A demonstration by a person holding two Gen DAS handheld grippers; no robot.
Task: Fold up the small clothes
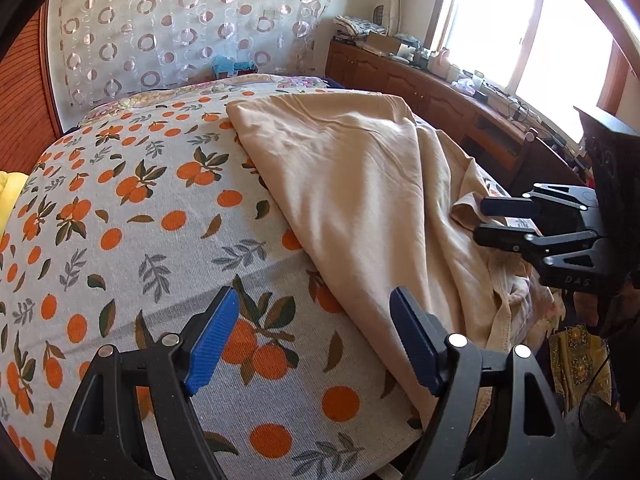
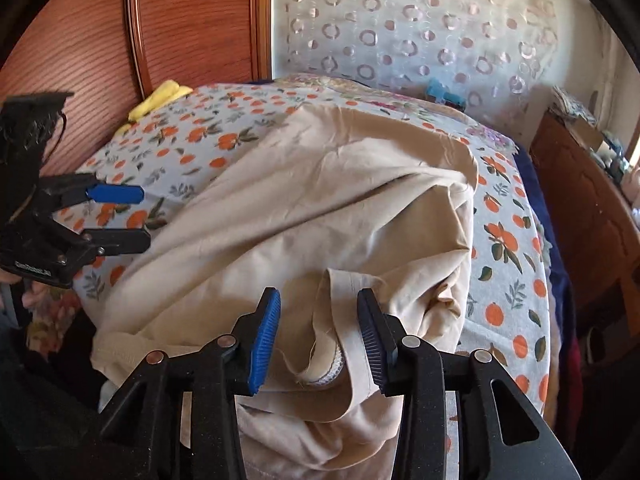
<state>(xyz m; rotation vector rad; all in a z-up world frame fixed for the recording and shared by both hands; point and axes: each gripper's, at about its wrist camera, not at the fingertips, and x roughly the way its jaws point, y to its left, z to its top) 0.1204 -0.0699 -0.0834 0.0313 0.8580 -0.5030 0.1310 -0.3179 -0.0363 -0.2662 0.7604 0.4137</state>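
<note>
Right gripper [image 2: 318,344], part open, straddles the beige garment's [image 2: 320,200] fold; left gripper [image 1: 316,340] gapes empty beside it.

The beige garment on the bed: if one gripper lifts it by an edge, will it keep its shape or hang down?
The beige garment would probably hang limp: it already lies in soft creases and rumpled folds. It looks thin, so likely light. On the orange-print bedcover it would probably drag and bunch rather than slide flat.
</note>
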